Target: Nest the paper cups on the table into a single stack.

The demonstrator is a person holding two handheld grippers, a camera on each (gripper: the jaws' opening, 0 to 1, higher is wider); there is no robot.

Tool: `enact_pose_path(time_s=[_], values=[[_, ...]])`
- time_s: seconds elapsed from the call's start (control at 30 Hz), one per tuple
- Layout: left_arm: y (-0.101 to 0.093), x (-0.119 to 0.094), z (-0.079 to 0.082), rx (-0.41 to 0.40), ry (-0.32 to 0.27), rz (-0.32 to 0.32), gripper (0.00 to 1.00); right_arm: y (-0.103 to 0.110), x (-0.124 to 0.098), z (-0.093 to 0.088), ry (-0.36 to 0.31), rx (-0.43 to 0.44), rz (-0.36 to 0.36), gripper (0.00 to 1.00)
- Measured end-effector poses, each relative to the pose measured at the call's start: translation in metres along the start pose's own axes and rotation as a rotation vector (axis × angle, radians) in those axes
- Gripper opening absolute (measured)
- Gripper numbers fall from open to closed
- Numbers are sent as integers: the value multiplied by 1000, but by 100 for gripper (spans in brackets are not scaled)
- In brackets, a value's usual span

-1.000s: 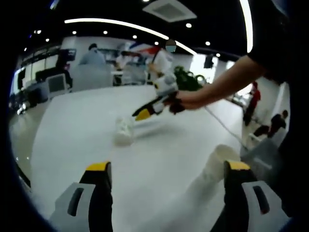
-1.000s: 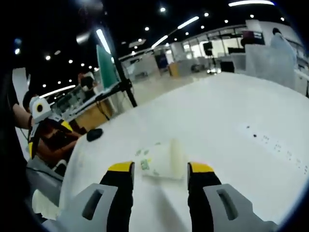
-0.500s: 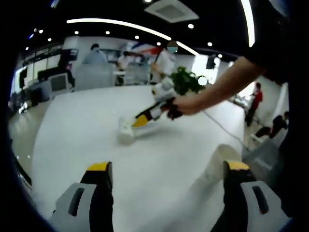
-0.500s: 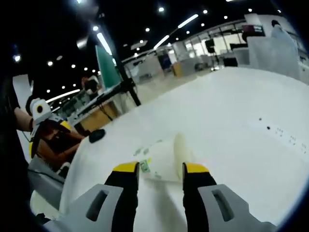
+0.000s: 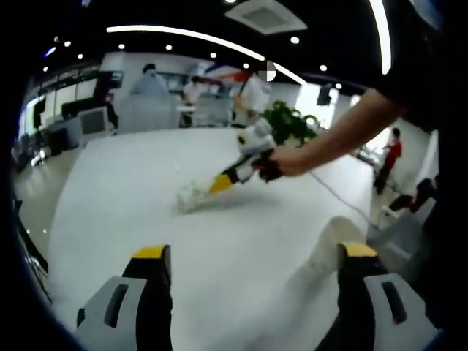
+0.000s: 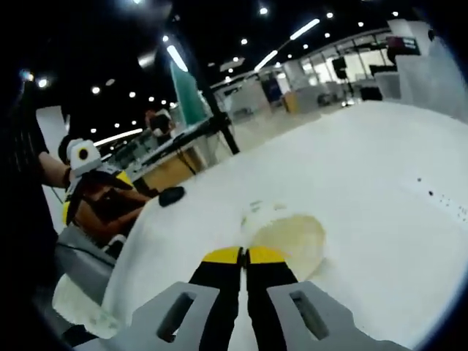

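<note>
Since the earlier frame the right gripper [image 6: 244, 256] has closed: its yellow-tipped jaws, then spread either side of the lying paper cup [image 6: 284, 235], are now pressed together, pinching the near rim of that cup. The cup has turned, so its open mouth now faces the right gripper view rather than its side. In the left gripper view the same right gripper [image 5: 219, 183] meets this cup [image 5: 191, 196] far out on the white surface [image 5: 117, 190], lower and flatter than before. The left gripper [image 5: 248, 256] has hardly moved; its jaws stand spread wide. Beside its right jaw, nearer than the pinched cup, a second paper cup [image 5: 330, 241] lies on the surface.
</note>
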State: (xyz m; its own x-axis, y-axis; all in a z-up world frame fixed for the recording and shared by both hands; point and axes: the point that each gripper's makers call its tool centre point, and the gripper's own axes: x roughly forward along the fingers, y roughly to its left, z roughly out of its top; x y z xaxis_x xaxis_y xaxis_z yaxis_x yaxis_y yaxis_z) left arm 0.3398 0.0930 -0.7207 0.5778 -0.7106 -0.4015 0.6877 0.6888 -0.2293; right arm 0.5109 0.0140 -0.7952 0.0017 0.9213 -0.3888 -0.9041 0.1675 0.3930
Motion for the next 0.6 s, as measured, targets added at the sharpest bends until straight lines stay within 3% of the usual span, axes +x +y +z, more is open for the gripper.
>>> enact_pose_path(time_s=[0.6], values=[[-14, 3, 1, 21, 2, -15, 94, 30, -32, -5, -13, 22, -17, 0]])
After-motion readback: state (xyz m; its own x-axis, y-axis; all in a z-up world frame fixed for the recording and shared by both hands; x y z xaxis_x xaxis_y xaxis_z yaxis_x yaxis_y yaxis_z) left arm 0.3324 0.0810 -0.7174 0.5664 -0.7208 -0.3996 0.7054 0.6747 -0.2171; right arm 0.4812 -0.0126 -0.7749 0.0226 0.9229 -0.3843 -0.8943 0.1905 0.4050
